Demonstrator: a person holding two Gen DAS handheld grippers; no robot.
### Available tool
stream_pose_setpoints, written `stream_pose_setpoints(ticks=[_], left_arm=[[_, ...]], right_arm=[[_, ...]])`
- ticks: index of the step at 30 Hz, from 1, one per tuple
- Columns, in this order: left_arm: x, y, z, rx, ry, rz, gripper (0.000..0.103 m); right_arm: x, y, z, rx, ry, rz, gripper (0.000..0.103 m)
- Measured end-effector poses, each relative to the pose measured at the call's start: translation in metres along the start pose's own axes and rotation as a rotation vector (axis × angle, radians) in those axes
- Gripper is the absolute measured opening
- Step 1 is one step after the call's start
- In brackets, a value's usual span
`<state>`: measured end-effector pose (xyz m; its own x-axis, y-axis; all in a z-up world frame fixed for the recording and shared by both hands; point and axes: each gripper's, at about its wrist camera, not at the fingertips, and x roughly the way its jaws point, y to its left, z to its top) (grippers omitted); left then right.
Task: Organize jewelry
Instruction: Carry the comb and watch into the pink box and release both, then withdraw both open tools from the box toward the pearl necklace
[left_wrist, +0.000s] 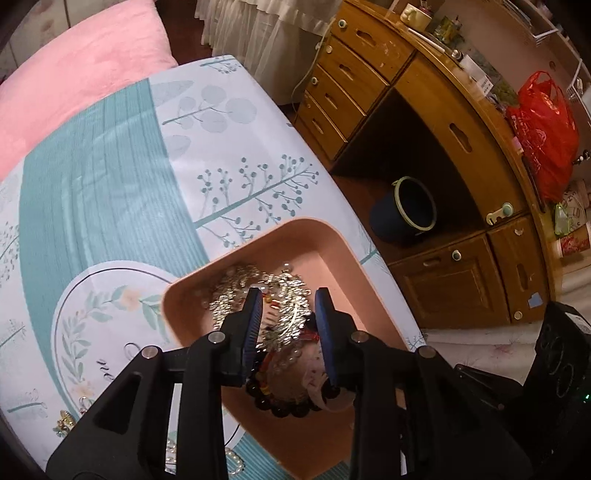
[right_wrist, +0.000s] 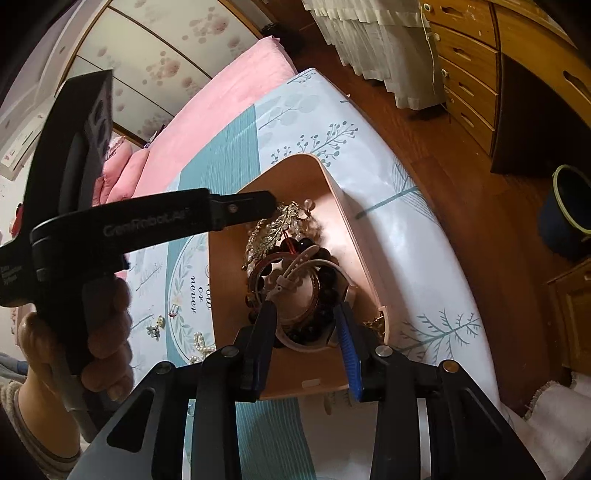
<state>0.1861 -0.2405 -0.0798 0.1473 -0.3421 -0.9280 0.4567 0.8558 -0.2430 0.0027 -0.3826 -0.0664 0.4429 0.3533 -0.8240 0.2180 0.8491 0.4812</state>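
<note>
A pink box (left_wrist: 332, 240) (right_wrist: 347, 221) sits on a table with a teal and white floral cloth (left_wrist: 110, 184) (right_wrist: 406, 258). It holds a silver leafy hairpiece (left_wrist: 291, 302) (right_wrist: 280, 221), dark bead bracelets (left_wrist: 291, 410) (right_wrist: 317, 328) and a pink watch (right_wrist: 295, 269). My left gripper (left_wrist: 290, 295) hovers over the box, open, with nothing between its pads; it shows in the right wrist view (right_wrist: 271, 201) above the hairpiece. My right gripper (right_wrist: 306, 310) is open above the bracelets and holds nothing.
Loose pearl pieces (left_wrist: 232, 461) (right_wrist: 199, 339) and small earrings (left_wrist: 64, 421) (right_wrist: 155, 326) lie on the cloth left of the box. A pink bed (left_wrist: 74, 74) is behind. A wooden desk (left_wrist: 461, 129) with a blue bucket (left_wrist: 406, 206) stands right.
</note>
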Motion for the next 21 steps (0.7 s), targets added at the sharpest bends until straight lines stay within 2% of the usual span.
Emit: stream_pose_setpoints(ticks=[10,21], left_arm=[[-0.054,0.028,-0.024,-0.049,-0.067,0.047,0.026],[-0.115,0.085,-0.098,-0.119,-0.092,0.174,0.026]], right_arm=[[0.005,0.021,-0.001,-0.058,0.021,-0.03,0.034],[-0.012,0.071,-0.016,-0.179,-0.006,-0.048,0.034]])
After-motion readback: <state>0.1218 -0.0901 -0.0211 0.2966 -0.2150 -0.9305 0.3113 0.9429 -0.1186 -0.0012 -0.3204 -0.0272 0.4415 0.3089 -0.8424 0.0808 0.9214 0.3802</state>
